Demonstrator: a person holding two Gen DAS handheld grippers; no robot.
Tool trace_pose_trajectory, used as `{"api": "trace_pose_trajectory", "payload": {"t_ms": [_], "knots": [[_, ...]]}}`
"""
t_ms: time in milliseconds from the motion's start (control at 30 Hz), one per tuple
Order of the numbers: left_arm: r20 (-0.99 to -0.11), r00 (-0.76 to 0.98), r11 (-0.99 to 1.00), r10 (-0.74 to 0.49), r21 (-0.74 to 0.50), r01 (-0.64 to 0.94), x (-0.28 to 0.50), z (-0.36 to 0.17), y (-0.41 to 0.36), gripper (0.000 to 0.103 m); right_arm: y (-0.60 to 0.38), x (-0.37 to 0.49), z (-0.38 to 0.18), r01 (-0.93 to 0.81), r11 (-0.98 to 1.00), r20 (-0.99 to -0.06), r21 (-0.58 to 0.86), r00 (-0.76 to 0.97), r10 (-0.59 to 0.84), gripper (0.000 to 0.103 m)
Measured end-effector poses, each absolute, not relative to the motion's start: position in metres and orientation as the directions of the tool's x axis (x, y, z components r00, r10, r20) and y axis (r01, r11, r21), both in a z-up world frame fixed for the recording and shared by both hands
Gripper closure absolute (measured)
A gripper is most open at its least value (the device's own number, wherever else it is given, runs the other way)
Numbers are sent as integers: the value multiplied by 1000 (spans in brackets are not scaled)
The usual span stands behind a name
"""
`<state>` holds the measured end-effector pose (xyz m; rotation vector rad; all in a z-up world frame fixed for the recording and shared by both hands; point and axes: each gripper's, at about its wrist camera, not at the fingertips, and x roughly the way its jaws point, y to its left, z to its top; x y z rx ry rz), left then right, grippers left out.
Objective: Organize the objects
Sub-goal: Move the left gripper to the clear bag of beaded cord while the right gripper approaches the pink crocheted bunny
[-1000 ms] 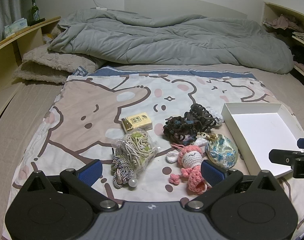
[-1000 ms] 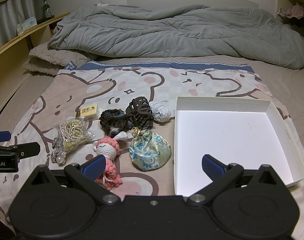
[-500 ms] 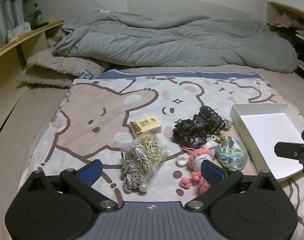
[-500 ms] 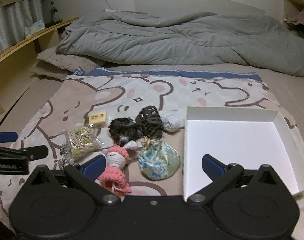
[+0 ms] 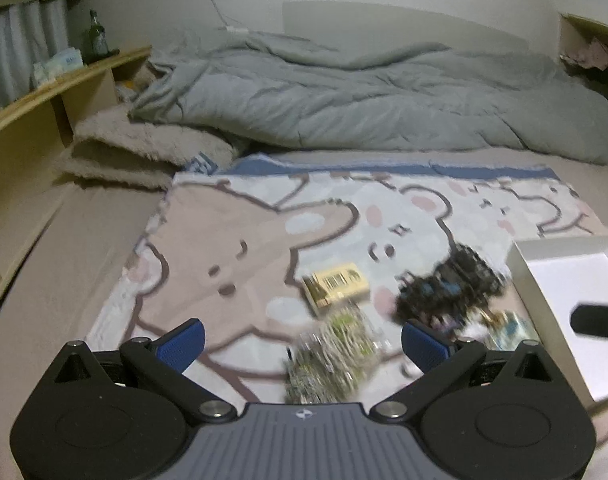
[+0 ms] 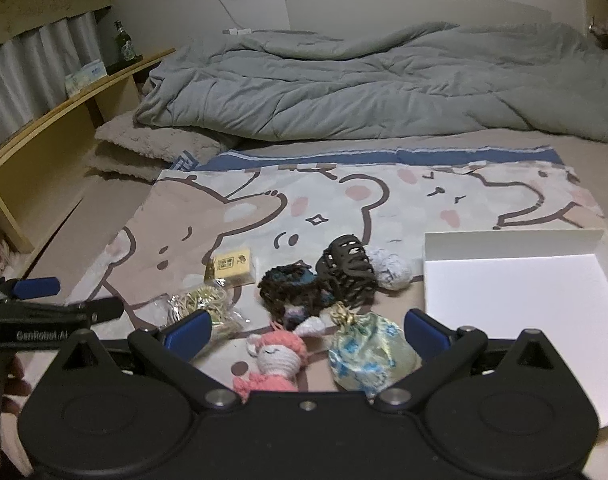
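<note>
Soft clutter is bunched ahead of the right gripper [image 6: 305, 328], jaws apart, empty; crochet doll [image 6: 278, 356] could be snagged with the satin pouch [image 6: 369, 350].

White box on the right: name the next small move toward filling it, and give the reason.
Probably lower the right tongs onto the blue floral pouch and close. Both tongs are open and hold nothing, the white box holds nothing, and the pouch lies between the right tongs' fingers, nearest the box.
</note>
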<state>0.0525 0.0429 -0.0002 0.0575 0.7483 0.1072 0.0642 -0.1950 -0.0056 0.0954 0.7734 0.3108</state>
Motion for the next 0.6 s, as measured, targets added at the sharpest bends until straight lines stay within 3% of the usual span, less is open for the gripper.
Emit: {"api": "trace_pose_trajectory", "payload": {"t_ms": [133,367,500,600], "knots": [[-682,718,990,138,123,-73,72,-8,43,0,-189,79,-14,-234,947,-695,218,644,319,0],[-796,605,999,41,11,-52,107,-44,59,0,-179,107,-46,-201,945,-763,257,559,326,0],[-807,589,995,-40,-88,-53,117,-55,69,0,-178,117,-68,-195,930,-782,312,504,368,13],[-785,607,988,-119,-155,-7,124,-57,70,1,-174,121,-83,-188,921,-796,341,464,389,15]]}}
